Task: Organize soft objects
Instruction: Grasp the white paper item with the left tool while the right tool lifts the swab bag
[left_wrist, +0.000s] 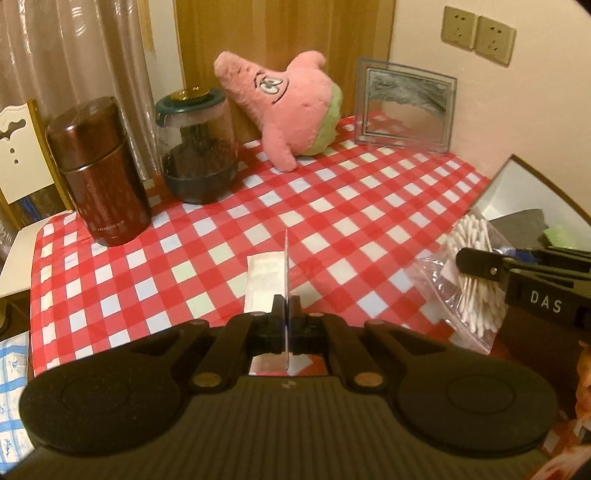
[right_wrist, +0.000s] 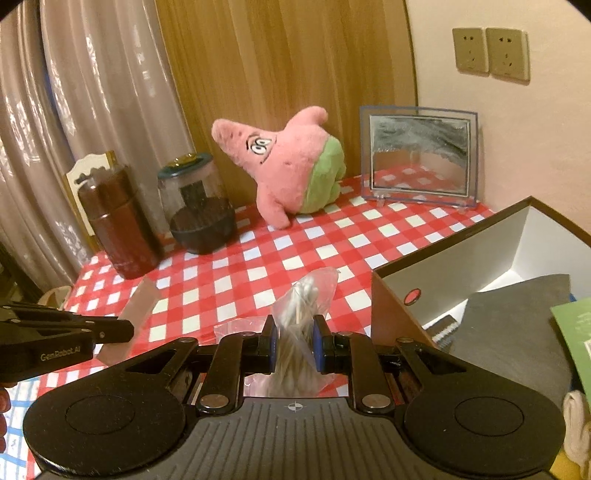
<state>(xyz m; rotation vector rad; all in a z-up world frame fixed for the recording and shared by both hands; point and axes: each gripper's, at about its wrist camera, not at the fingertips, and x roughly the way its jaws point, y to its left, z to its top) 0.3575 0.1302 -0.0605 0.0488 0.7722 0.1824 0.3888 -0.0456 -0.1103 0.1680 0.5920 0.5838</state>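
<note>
Near the box: right gripper (right_wrist: 293, 345) clamped on clear bag of cotton swabs (right_wrist: 301, 314), bag lifted off the table (left_wrist: 332, 206), just left of the open box (right_wrist: 517, 236).
Left of the box, further out: left gripper (left_wrist: 286, 319) jaws together on a thin flat sachet (left_wrist: 267, 277), pinched on edge, also off the table.
Slip risk, bag: grip is on loose plastic and a bundle of swabs, not a solid body; bundle could slide out or bag could sag and catch the box's near wall on the way in.
Slip risk, sachet: held by a narrow edge only; a quick swing likely pivots it or drops it.
Collision risk: both grippers sit close together in front of the box; crossing paths would knock one load loose.
Box interior: already holds a dark cloth (right_wrist: 517, 314) and a green card (right_wrist: 576, 328); free floor looks limited to the back corner.
Open room: wide bare checked cloth between the box and the plush star (right_wrist: 284, 166); safe to travel there.
Edges: near table edge directly under both grippers, a drop here could go to the floor.
Back obstacles: brown canister (left_wrist: 99, 170), glass jar (left_wrist: 197, 144), clear frame (right_wrist: 419, 155) well beyond the box, out of the path.
</note>
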